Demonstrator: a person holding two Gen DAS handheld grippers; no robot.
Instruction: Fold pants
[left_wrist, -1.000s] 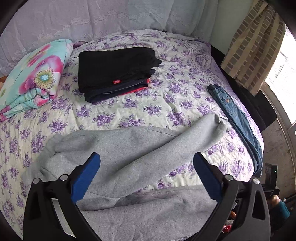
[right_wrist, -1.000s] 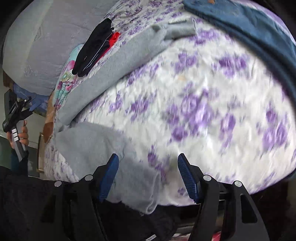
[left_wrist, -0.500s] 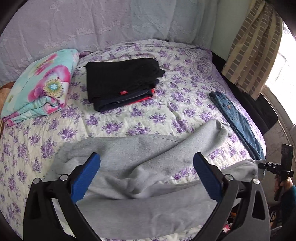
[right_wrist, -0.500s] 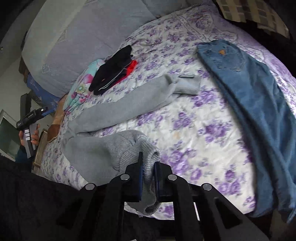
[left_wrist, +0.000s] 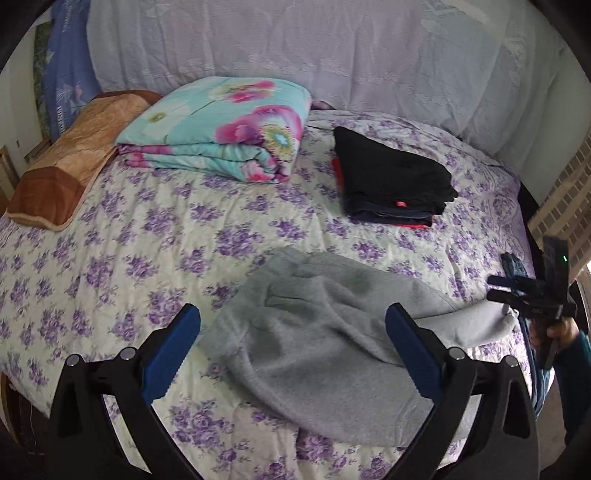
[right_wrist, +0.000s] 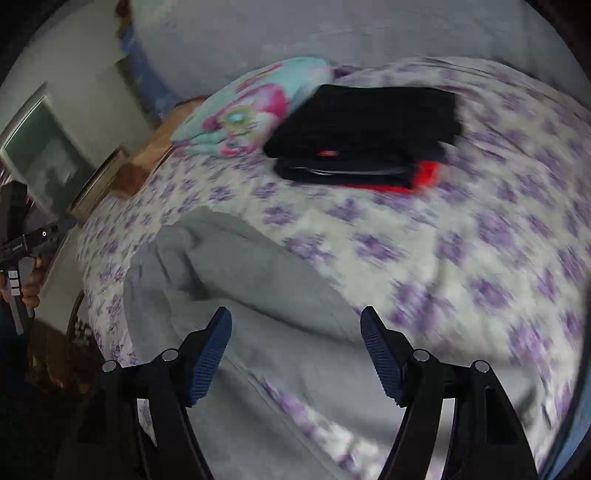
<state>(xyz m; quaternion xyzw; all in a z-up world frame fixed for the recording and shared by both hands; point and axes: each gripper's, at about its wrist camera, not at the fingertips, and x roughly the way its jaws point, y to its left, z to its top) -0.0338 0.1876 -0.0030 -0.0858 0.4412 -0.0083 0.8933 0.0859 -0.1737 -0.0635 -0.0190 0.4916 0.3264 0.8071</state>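
Grey pants (left_wrist: 321, 332) lie bunched on the bed (left_wrist: 110, 236) – near black clothes (left_wrist: 391, 184); left gripper (left_wrist: 293, 347) wide open, right gripper (right_wrist: 295, 350) opening, both empty.

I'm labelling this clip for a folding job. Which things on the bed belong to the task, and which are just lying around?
Belongs to the job:
- grey sweatpants
- left gripper, open over them
- right gripper, jaws opening, nothing between them

Just lying about:
- folded black clothes stack
- floral quilt
- brown pillow
- jeans
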